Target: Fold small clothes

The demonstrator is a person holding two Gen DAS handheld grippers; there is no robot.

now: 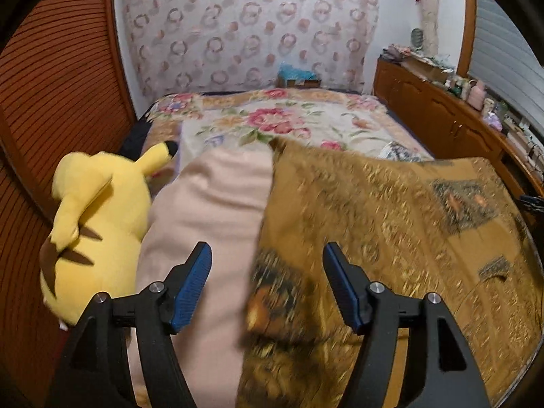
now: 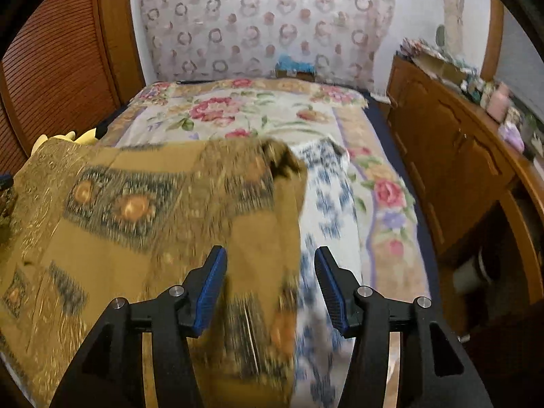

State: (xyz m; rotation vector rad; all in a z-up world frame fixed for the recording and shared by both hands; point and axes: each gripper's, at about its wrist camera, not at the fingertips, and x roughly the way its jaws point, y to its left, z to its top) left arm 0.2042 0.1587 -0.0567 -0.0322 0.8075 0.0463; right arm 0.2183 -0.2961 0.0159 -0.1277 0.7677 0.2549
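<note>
Bedroom w/ a bed under a floral blanket, patterned curtain behind it. A mustard-brown patterned cloth lies spread across the near part of the bed, blurred in both views. In left wrist view its left edge meets a pale pink cloth; in right wrist view a blue-and-white patterned fabric lies just beside its right edge. Left gripper hovers over the pink/mustard boundary, jaws wide apart, holding nothing. Right gripper likewise spread, above the mustard cloth's right edge. Yellow plush toy lies at left; wooden cabinet along the right.
</note>
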